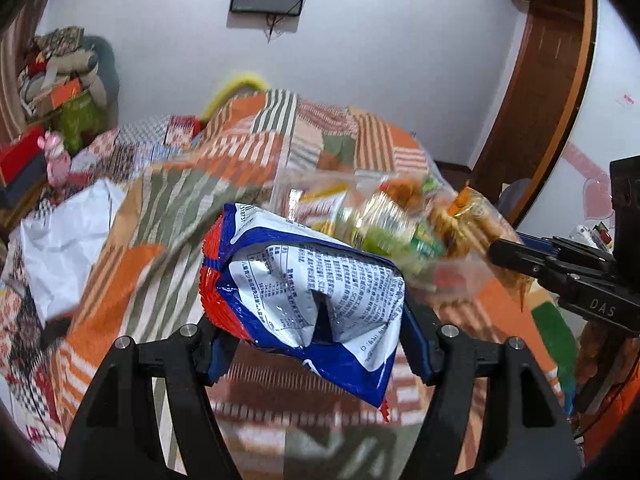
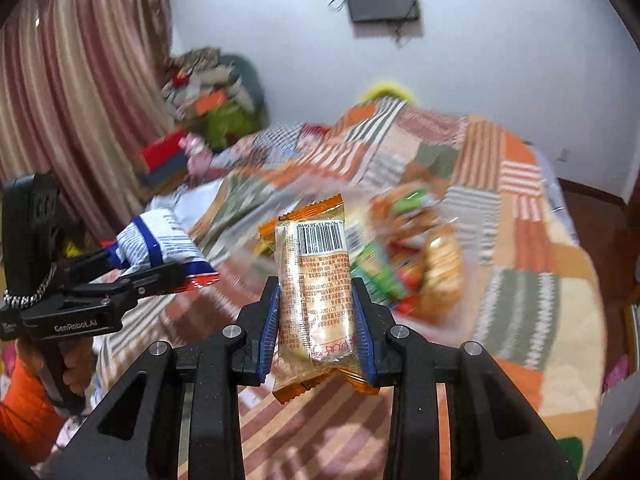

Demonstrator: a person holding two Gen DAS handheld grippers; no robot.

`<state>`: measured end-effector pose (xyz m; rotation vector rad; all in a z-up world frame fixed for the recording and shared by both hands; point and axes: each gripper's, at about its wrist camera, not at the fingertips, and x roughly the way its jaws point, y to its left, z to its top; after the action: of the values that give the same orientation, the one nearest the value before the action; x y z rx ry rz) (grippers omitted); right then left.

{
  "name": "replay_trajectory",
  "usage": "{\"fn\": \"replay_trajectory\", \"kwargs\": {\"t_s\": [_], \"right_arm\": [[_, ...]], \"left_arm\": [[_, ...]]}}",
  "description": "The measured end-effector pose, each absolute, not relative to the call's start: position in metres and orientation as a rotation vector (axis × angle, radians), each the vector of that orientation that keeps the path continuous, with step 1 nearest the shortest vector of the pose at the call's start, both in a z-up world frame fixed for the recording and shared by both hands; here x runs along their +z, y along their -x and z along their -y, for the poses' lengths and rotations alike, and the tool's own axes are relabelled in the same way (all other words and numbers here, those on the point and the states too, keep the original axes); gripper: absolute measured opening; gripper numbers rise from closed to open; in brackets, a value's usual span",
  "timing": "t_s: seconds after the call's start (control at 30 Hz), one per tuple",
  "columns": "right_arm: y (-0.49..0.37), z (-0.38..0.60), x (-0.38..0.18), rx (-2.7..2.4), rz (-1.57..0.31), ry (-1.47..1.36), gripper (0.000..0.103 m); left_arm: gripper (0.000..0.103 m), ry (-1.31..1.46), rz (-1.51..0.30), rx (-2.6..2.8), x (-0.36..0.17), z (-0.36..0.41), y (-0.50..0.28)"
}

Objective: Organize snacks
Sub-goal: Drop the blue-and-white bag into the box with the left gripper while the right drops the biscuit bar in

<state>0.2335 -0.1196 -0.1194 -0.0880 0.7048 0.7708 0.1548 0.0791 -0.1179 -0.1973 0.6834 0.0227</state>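
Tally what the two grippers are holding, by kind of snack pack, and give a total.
Blue-and-white bag, in left hand-held gripper: 1
Orange biscuit pack, in right hand-held gripper: 1
Total: 2

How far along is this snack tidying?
Early to middle, it seems. In hand: the left claw grips a crinkly blue-and-white snack bag, and the right claw grips an orange-edged clear biscuit packet. Left: a blurred pile of mixed snack packets on the patchwork quilt. Nothing looks sorted yet.
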Motion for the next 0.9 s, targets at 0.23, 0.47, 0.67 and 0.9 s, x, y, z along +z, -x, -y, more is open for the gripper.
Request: {"fn": "replay_trajectory", "kwargs": {"t_s": [0.23, 0.47, 0.67, 0.9], "right_arm": [[-0.25, 0.138, -0.105, 0.69, -0.639, 0.02, 0.031], [-0.273, 0.142, -0.114, 0.653, -0.661, -0.013, 0.031], [-0.286, 0.132, -0.127, 0.651, -0.698, -0.02, 0.031], [-0.293, 0.123, -0.148, 0.651, -0.768, 0.008, 0.031]], "left_arm": [[0.069, 0.155, -0.645, 0.028, -0.099, -0.071, -0.193], [0.069, 0.132, -0.655, 0.001, -0.101, -0.059, -0.232], [0.069, 0.11, -0.7, -0.047, -0.116, -0.044, -0.263], [0.07, 0.078, -0.787, -0.073, -0.139, -0.035, -0.284]]}}
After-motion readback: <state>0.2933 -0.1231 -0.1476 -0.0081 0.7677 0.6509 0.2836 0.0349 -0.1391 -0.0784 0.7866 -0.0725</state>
